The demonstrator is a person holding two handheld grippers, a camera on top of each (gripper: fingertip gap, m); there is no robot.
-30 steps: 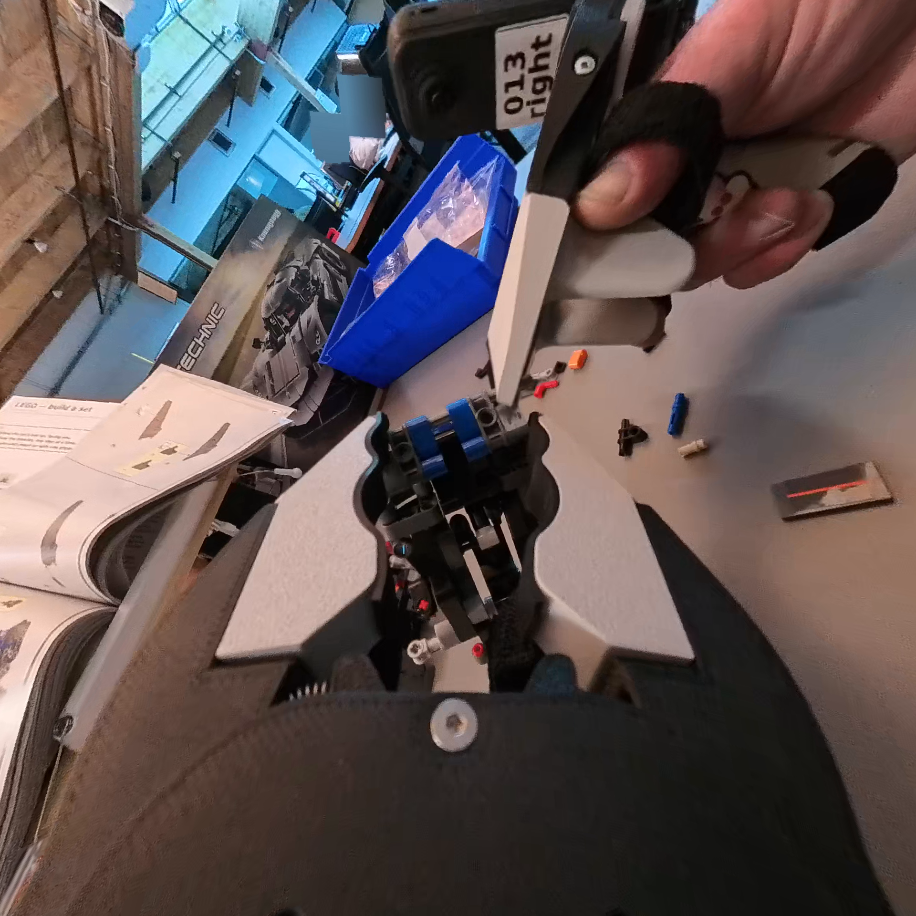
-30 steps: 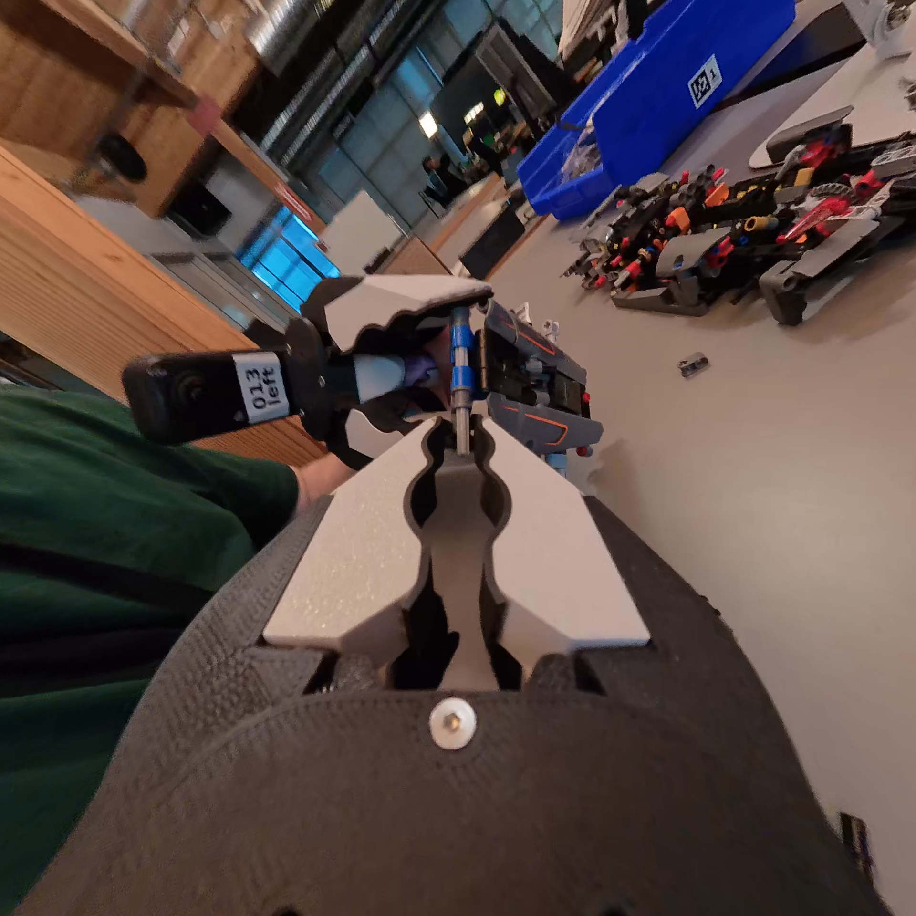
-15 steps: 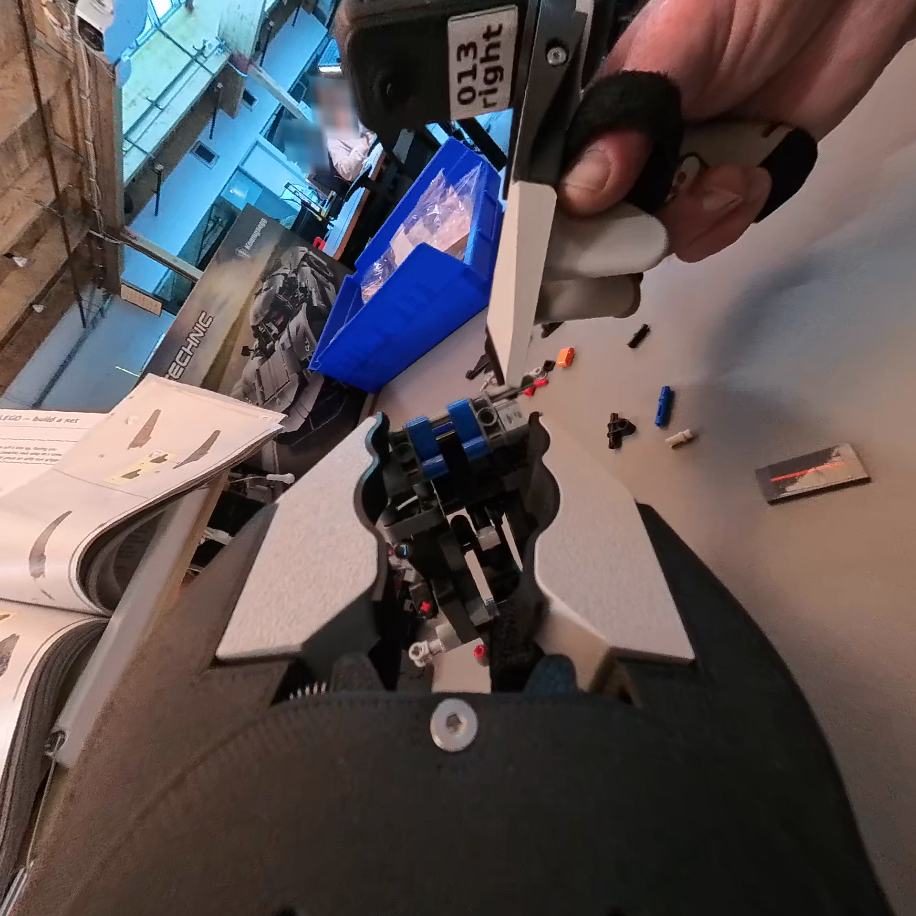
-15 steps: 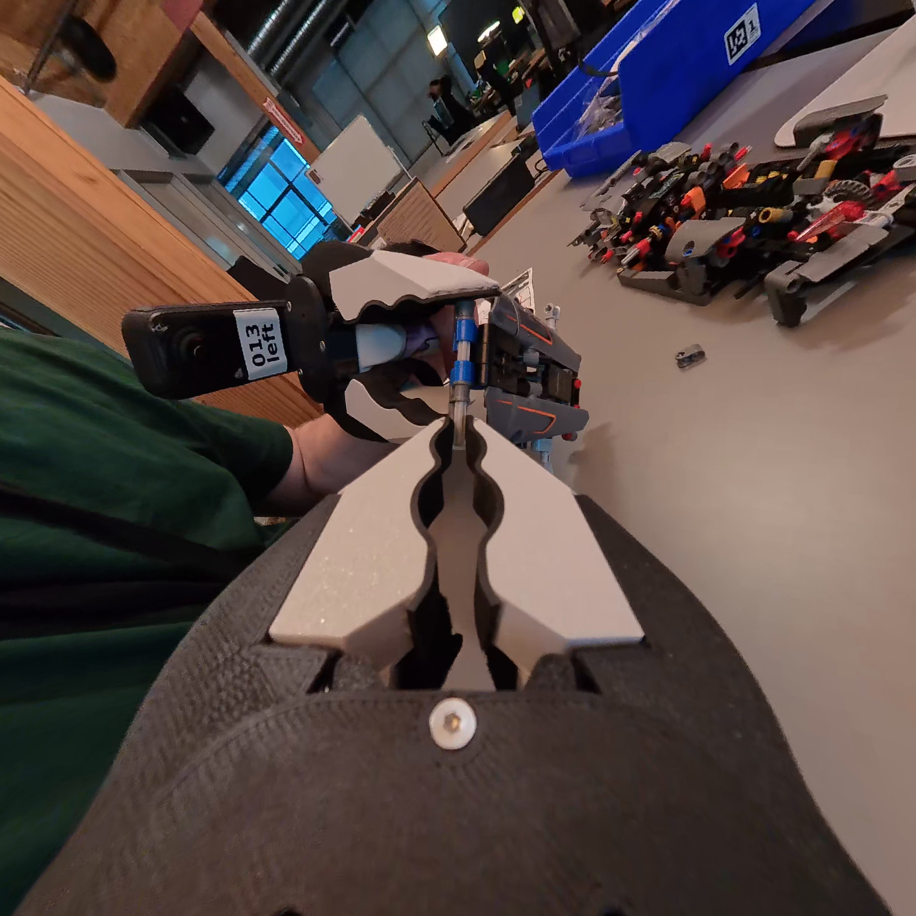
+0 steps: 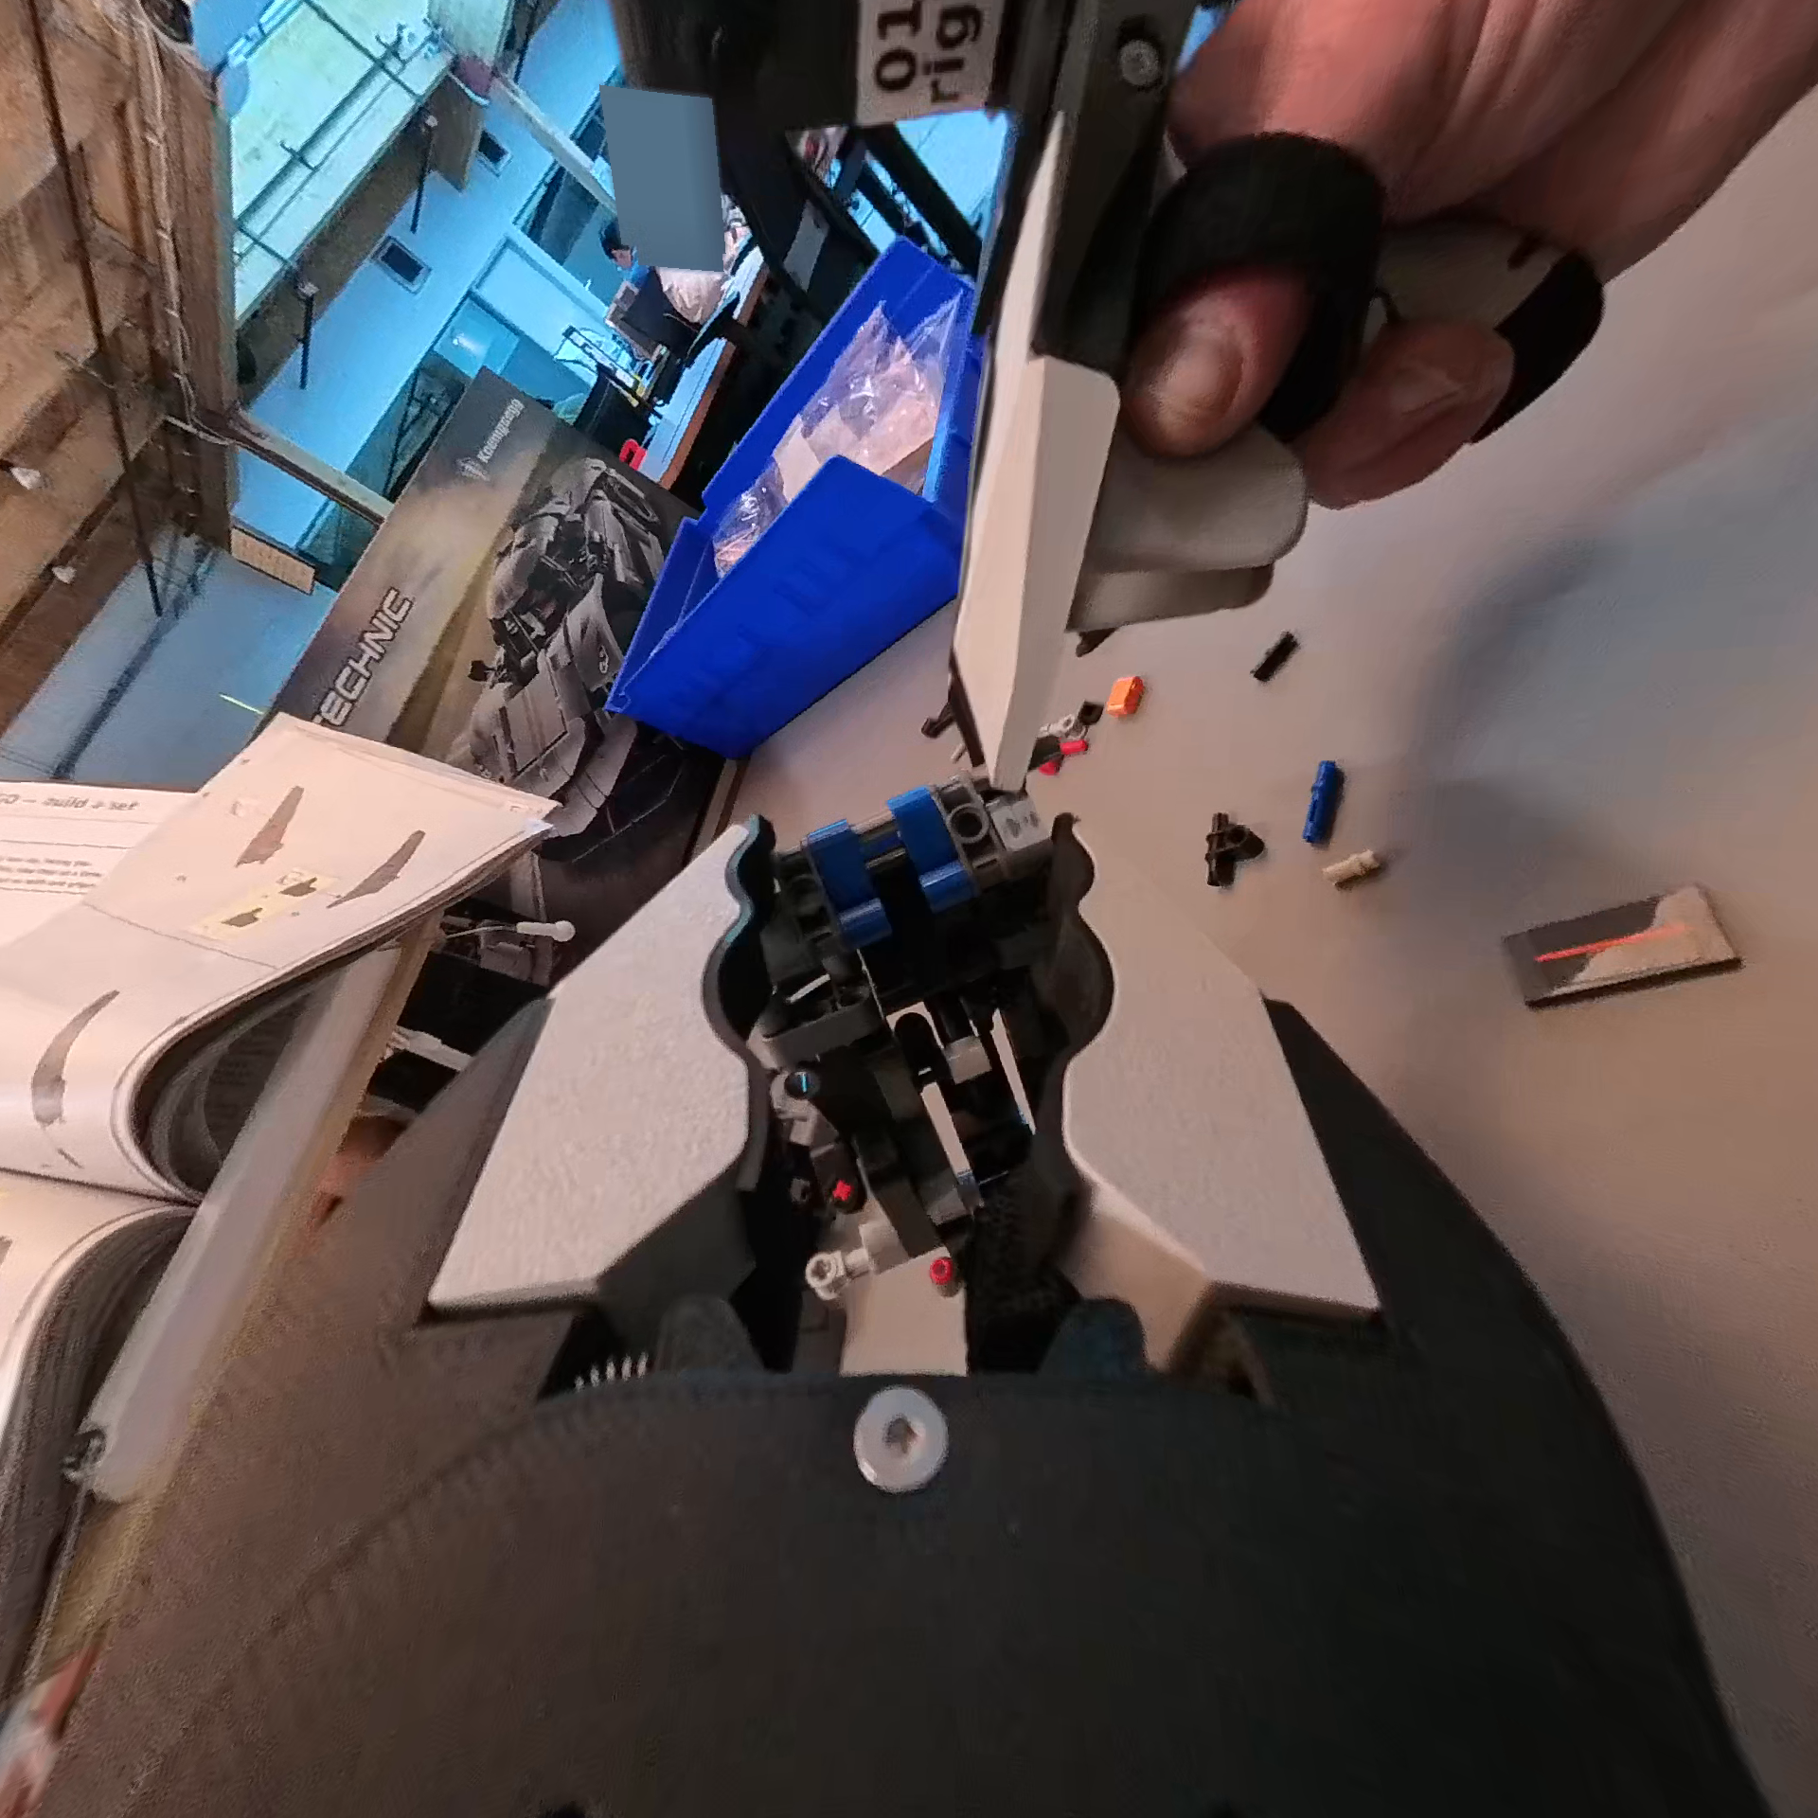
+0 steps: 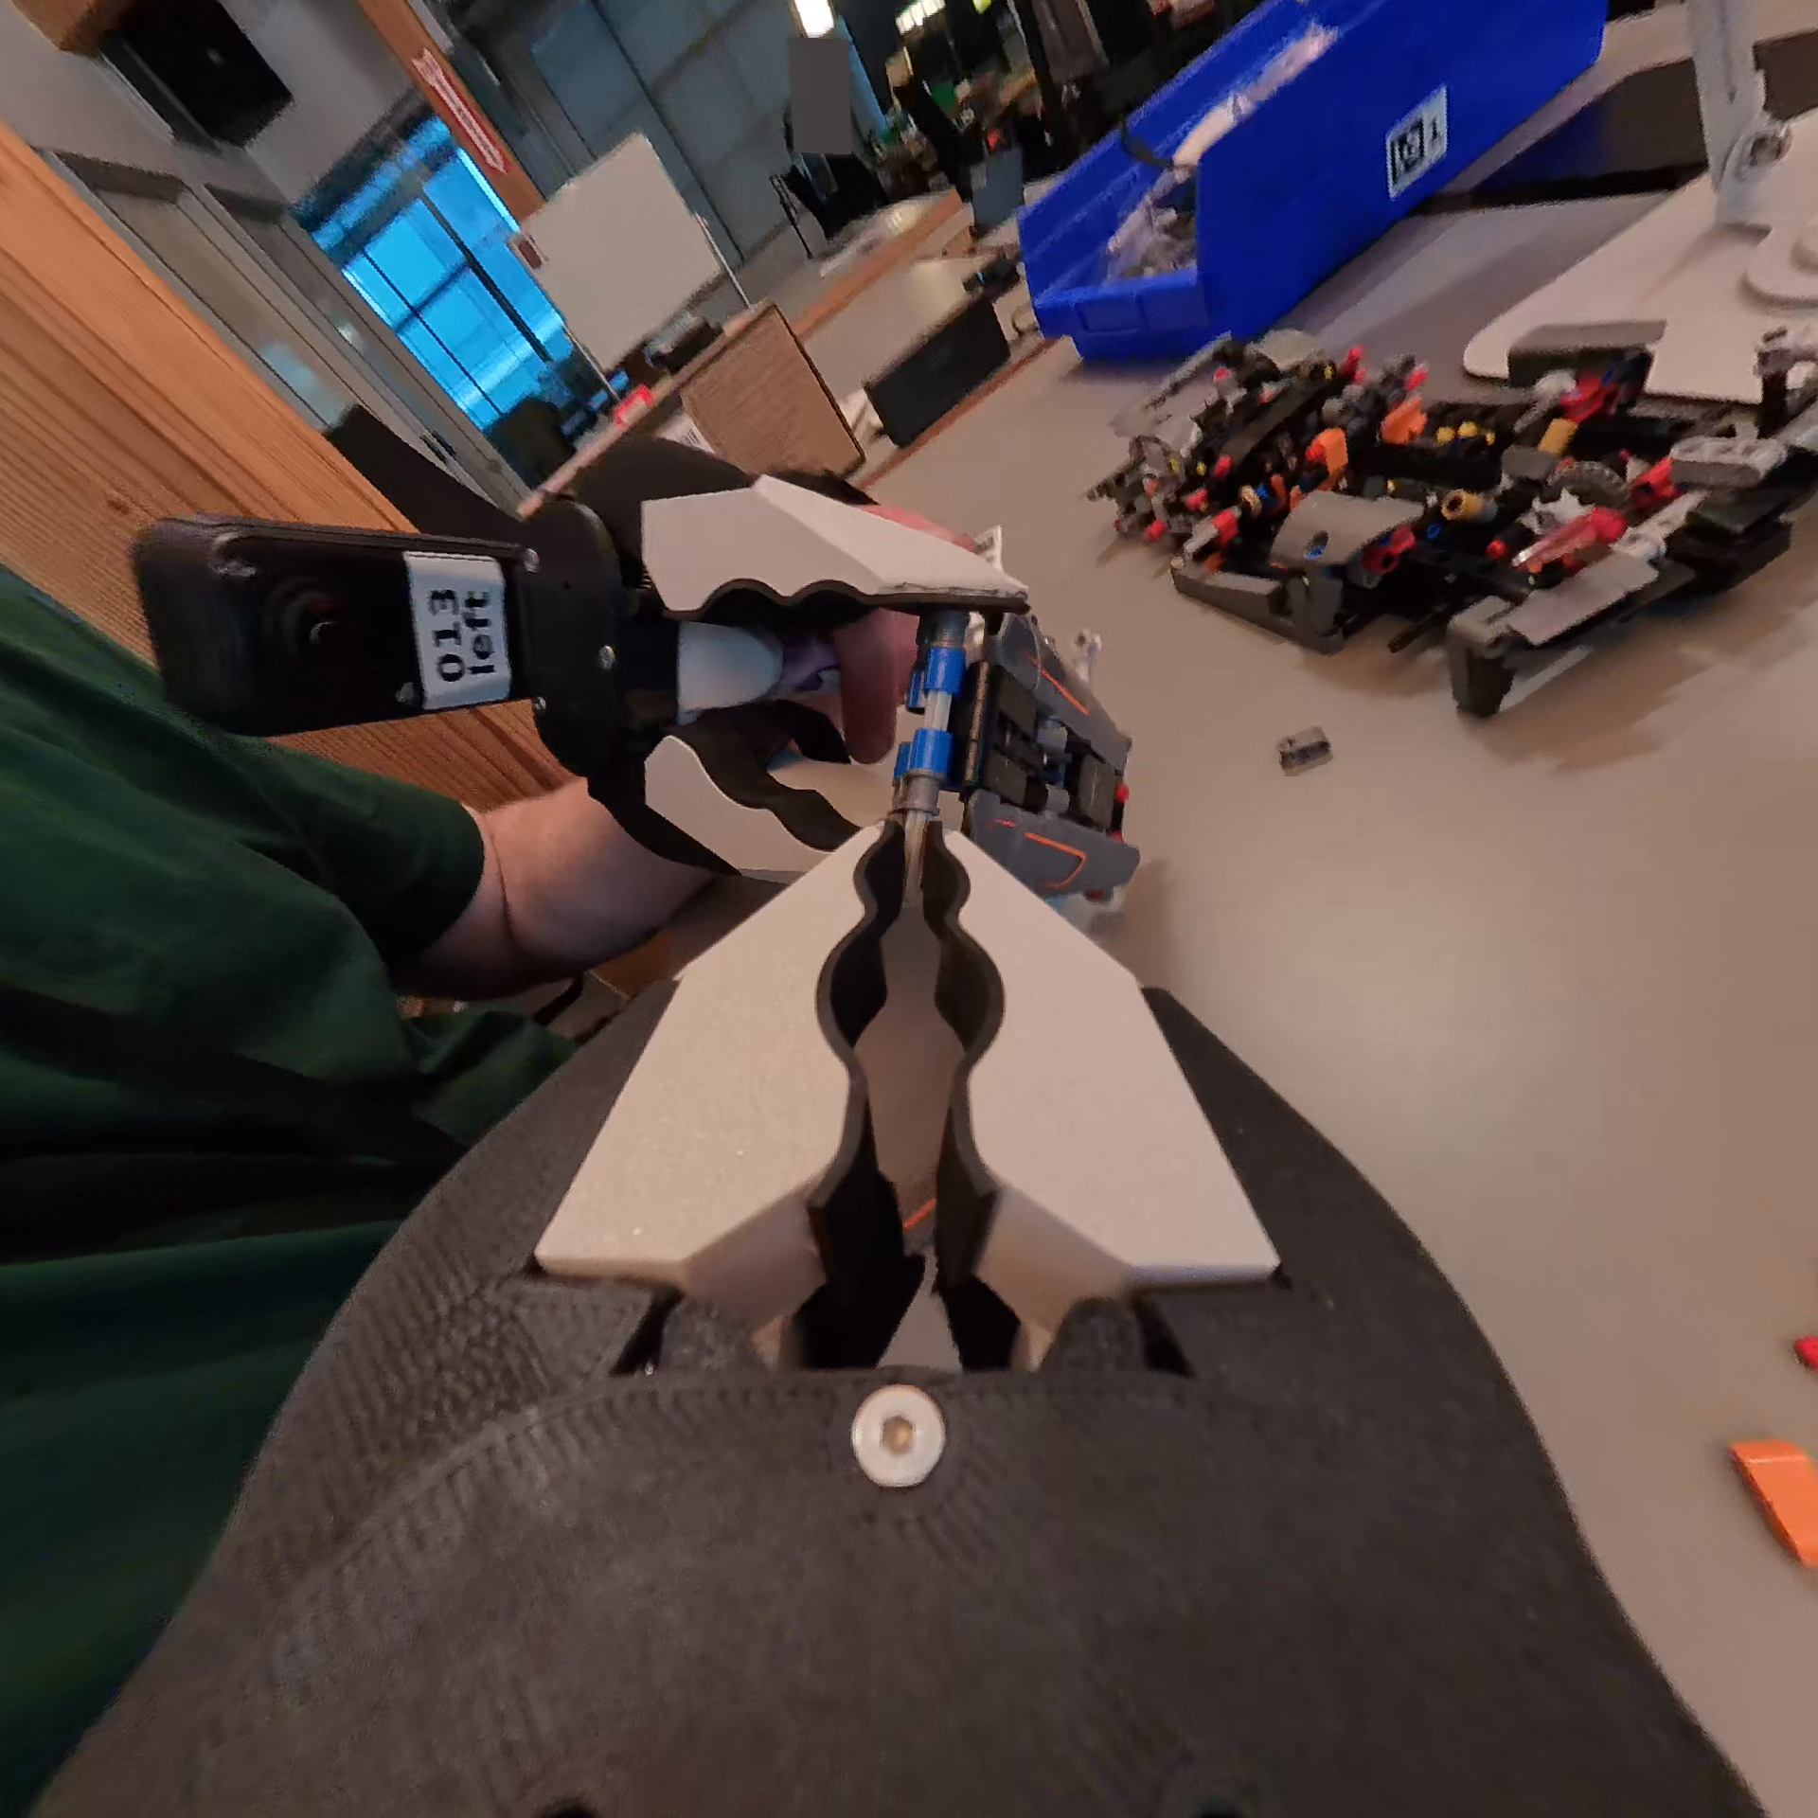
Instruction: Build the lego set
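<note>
Holding: your left gripper [image 5: 900, 944] has its jaws pinching the small lego piece [image 5: 915, 994], lifted off the desk [image 5: 1574, 1230], so it stays put while you work on it.
Pushing: your right gripper [image 6: 910, 856] has its jaws pressed nearly together on the grey rod [image 6: 913, 802] that sticks out past the blue rings [image 6: 927, 753]. It looks like you are sliding that rod along, but I cannot tell which way.
Big car: the half-built model [image 6: 1476, 521] waits far off on the desk, well apart from both grippers.
Spare bits: loose little parts [image 5: 1318, 797] lie near, easy to reach.
Book: the open instruction book [image 5: 197, 944] sits at your left, by the blue bin [image 5: 807, 600].
Careful: keep the rod straight, or it may jam.
</note>
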